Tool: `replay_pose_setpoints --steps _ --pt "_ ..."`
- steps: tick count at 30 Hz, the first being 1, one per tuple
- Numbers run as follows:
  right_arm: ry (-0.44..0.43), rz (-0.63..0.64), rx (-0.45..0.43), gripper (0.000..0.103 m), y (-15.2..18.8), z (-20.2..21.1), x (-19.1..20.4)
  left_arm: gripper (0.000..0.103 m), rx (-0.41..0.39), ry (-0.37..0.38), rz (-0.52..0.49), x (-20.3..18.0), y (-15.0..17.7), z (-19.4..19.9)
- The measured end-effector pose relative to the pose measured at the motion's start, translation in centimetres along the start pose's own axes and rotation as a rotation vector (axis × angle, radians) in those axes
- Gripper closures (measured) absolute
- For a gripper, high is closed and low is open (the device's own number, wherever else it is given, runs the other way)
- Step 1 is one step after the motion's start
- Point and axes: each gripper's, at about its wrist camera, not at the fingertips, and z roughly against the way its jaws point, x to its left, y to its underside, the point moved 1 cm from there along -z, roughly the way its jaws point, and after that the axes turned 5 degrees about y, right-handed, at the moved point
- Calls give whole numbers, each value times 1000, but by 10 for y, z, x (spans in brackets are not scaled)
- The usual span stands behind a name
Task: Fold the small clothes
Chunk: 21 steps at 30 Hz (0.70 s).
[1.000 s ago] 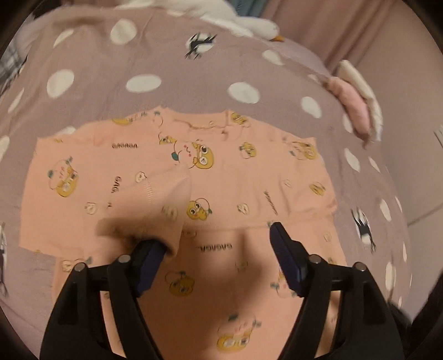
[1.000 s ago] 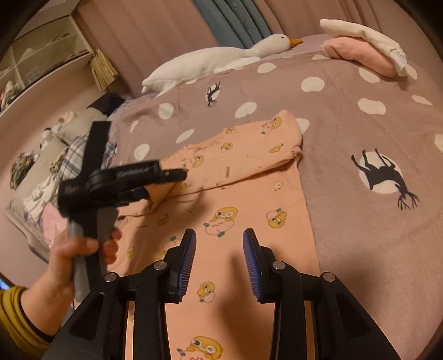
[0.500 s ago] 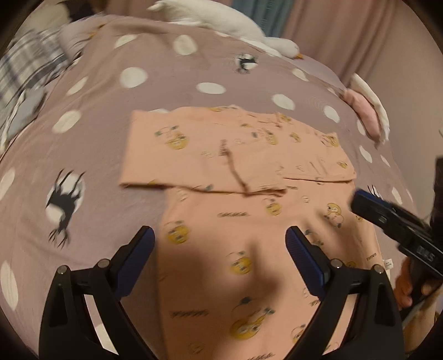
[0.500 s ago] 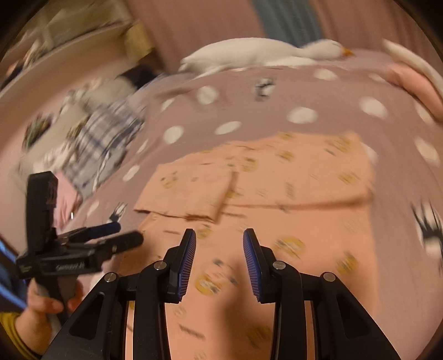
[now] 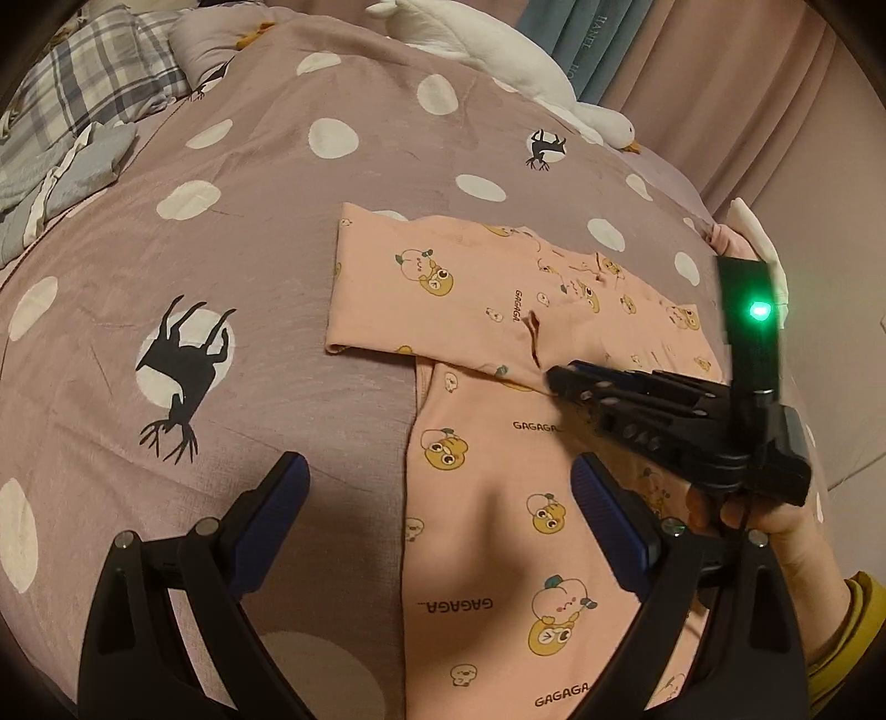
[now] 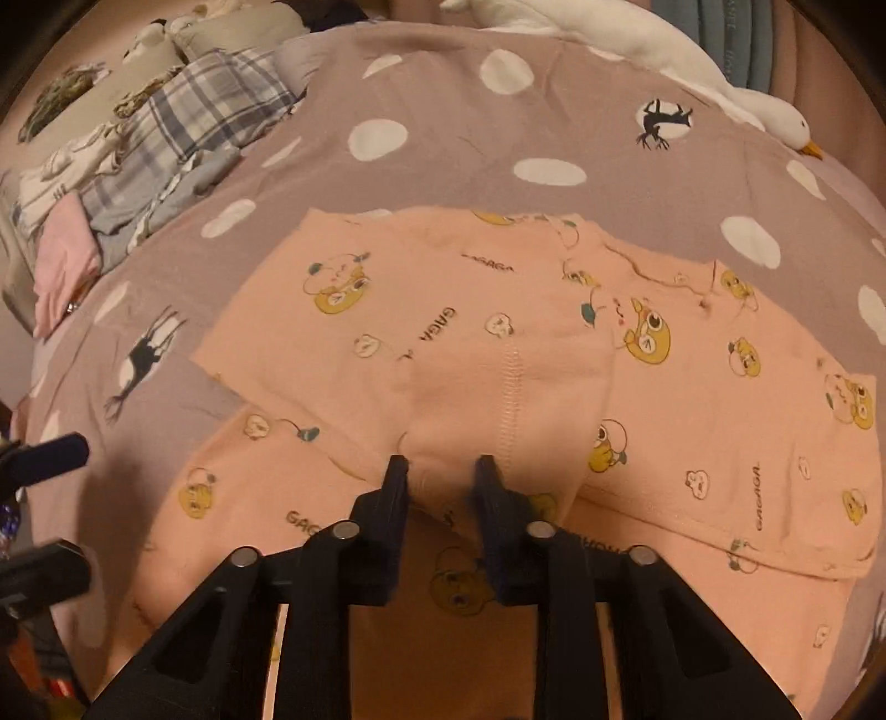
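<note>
A pink printed long-sleeve shirt (image 5: 498,498) lies flat on the dotted bedspread (image 5: 221,277), with one sleeve (image 5: 443,288) folded across its chest. My left gripper (image 5: 437,498) hovers open above the shirt's left side edge and holds nothing. In the left wrist view my right gripper (image 5: 554,379) comes in from the right, tips on that sleeve's cuff. In the right wrist view the right gripper (image 6: 442,471) has its jaws closing, with bunched cuff fabric (image 6: 498,399) pinched between them. The left gripper (image 6: 47,515) shows at the left edge of that view.
A white goose plush (image 5: 498,50) lies along the far side of the bed before curtains. Plaid and grey clothes (image 5: 83,94) are heaped at the far left. Folded pink and white items (image 5: 747,232) sit at the far right edge.
The left gripper let the sleeve drop across the chest and drew back toward the shirt's left edge, staying open. The right gripper swung over to the cuff and narrowed onto it.
</note>
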Motion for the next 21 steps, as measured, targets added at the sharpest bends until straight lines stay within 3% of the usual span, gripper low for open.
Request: replay_pose_setpoints --steps 9,13,18,21 --pt "-211 -481 -181 94 27 65 -103 8 -4 47 -31 -16 -5 -2" --pt "-271 -703 -194 92 49 66 -150 8 6 52 -41 -21 -3 -5" --pt "-337 -817 -145 73 65 47 -168 8 18 41 -50 -22 -3 -9" --pt "-326 -800 -115 73 59 39 -158 8 24 36 -41 -21 -2 -11"
